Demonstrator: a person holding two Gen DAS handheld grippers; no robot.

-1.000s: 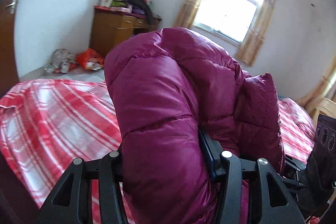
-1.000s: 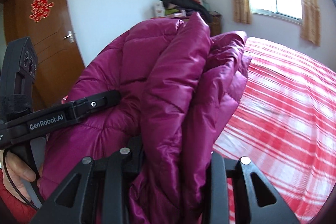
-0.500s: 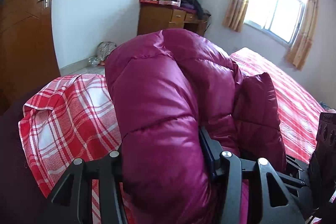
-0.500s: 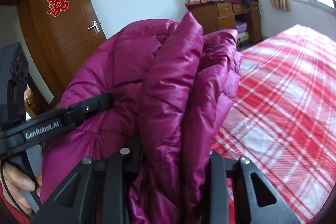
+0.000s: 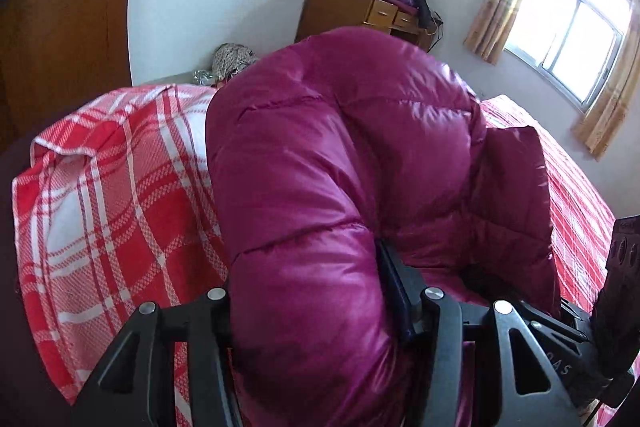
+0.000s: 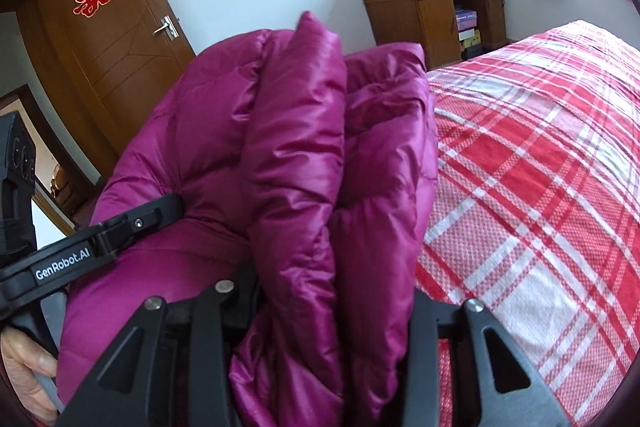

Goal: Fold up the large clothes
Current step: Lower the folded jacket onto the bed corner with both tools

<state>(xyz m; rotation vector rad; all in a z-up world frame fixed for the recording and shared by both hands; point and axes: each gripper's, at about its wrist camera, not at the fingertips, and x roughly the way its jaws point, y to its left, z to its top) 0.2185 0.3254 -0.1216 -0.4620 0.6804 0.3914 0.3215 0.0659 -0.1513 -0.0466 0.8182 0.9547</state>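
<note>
A magenta puffer jacket, folded into a thick bundle, fills the middle of both views and shows in the right wrist view too. My left gripper is shut on one end of the bundle. My right gripper is shut on the other end, its fingertips hidden by the fabric. The bundle is held over the near corner of the bed with the red and white plaid sheet. The left gripper's body also appears at the left of the right wrist view.
The plaid bed stretches away to the right. A wooden dresser piled with boxes and clothes stands against the far wall. A brown door is at the left, a curtained window at the right. Bags lie on the floor.
Both grippers, still holding the jacket bundle, have swung leftward and lower; the bed corner, door and dresser have come into view and the window has slid to the edge.
</note>
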